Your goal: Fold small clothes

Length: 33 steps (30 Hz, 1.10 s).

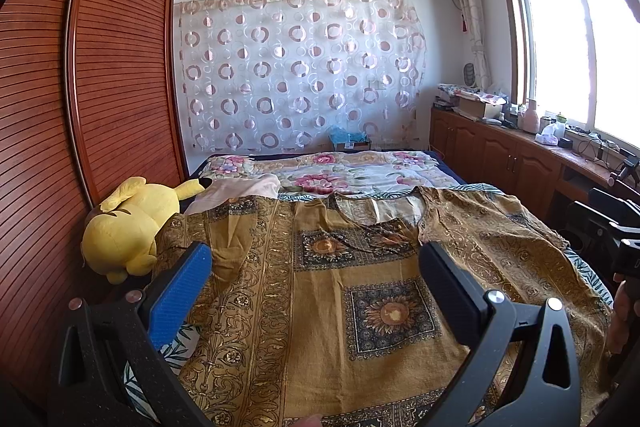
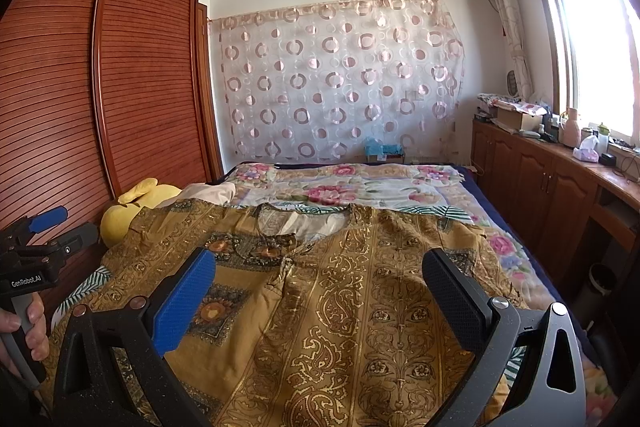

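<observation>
Brown patterned shirt (image 1: pixel 328 291) beneath parted fingers (image 1: pixel 180 291)

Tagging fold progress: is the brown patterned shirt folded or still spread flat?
Spread. The brown patterned shirt lies flat on the bed, neckline showing, sleeves out to both sides, no fold yet.

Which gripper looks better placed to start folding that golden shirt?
Probably the right gripper: its open jaws hang over the golden shirt's already-flipped right panel. The left gripper, also open, faces flat middle cloth.
</observation>
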### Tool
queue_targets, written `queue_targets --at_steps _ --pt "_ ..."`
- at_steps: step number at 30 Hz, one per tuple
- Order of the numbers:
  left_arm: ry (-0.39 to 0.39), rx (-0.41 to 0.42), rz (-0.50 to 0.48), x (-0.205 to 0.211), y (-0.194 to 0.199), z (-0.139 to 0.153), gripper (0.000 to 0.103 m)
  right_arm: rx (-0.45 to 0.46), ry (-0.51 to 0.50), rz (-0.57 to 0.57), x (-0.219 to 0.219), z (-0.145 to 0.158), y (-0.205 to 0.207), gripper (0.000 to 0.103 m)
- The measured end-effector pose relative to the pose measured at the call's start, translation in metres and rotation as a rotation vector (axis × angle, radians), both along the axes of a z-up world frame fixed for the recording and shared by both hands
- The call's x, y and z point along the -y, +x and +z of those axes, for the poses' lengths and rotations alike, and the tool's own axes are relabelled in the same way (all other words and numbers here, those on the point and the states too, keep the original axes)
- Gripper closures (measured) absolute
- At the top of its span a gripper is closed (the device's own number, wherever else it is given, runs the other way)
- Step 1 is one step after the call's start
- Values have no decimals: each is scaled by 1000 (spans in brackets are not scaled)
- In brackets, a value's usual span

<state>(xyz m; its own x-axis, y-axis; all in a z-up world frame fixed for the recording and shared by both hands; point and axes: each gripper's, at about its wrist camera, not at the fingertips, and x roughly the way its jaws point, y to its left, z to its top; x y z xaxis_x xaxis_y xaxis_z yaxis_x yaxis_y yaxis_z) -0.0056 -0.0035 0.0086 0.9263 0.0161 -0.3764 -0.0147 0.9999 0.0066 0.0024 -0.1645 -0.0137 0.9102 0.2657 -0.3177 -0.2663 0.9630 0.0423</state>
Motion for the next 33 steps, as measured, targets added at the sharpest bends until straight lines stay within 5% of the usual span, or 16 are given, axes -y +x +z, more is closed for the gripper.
queue_targets --at_steps 17,33 --pt "3 -40 29 -19 -1 13 0 -58 7 56 -11 -16 15 0" --pt "33 -164 53 -82 20 -28 0 -166 -26 189 -36 -25 39 0"
